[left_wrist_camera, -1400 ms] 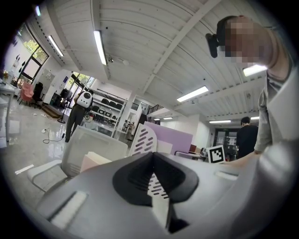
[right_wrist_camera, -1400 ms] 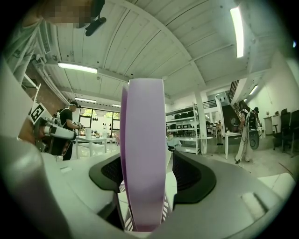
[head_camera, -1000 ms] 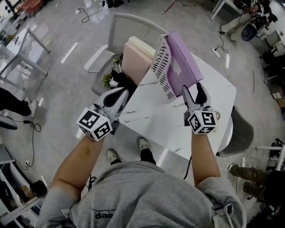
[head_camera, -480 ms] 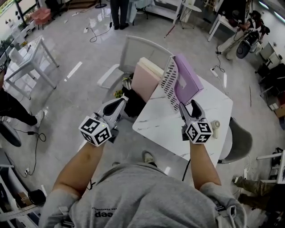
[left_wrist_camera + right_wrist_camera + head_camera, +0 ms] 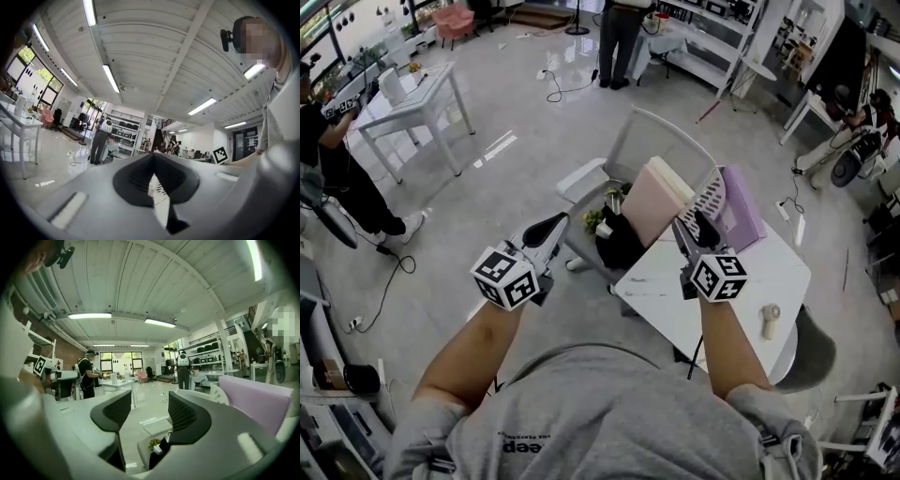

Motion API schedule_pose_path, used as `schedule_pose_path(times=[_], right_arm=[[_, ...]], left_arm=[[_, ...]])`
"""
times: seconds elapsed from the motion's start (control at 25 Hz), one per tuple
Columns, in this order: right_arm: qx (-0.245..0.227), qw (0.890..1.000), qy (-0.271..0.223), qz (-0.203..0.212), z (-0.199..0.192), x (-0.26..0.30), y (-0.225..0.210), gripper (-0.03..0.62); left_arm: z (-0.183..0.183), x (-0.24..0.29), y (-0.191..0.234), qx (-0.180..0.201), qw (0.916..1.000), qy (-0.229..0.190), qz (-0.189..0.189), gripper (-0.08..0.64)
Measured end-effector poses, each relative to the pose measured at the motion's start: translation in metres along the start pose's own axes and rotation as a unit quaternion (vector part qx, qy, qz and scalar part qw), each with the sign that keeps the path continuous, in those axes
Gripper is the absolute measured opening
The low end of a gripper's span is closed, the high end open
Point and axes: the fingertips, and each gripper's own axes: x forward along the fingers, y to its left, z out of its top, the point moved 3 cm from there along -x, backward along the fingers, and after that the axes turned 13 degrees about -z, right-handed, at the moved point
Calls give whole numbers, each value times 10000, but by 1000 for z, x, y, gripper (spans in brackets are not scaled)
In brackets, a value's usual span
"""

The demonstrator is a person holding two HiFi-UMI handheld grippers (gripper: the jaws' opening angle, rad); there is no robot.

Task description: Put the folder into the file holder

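A purple folder (image 5: 742,208) stands in the white perforated file holder (image 5: 705,199) at the far side of the white marble table (image 5: 722,295). The right gripper view shows the folder (image 5: 255,401) and holder (image 5: 216,392) at its right. A pink folder (image 5: 652,202) leans just left of the holder. My right gripper (image 5: 692,230) hovers before the holder, touching nothing; its jaws (image 5: 150,411) are closing with only air between them. My left gripper (image 5: 546,230) hangs left of the table over the floor, with its jaws (image 5: 153,161) together and nothing in them.
A grey chair (image 5: 649,141) stands behind the table with a black bag and a small plant (image 5: 617,239) on its seat. A small beige object (image 5: 771,319) lies on the table's right. White tables (image 5: 417,98) and people stand further off.
The head view has tipped up, so the table and holder now sit further right and look smaller. Both grippers have lifted, and the right one has drawn back from the folder's lower edge.
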Motion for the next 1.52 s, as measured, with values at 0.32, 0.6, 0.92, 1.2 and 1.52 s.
schedule_pose_path(times=[0.32, 0.6, 0.92, 1.2, 1.52], right_arm=[[-257, 9918, 105, 1249, 23, 41, 83, 151], [-413, 9854, 139, 1646, 18, 51, 101, 13], [-203, 9869, 104, 1600, 28, 52, 78, 3], [-235, 9866, 81, 1610, 29, 54, 76, 3], [-280, 9869, 77, 1586, 29, 54, 82, 3]], left_arm=[[18, -55, 18, 110, 9966, -119, 807, 55], [20, -60, 13, 246, 9926, -134, 1182, 55], [16, -55, 13, 244, 9917, -41, 1260, 55], [19, -48, 15, 220, 9931, -127, 1146, 55], [21, -51, 13, 311, 9931, -66, 1127, 55]])
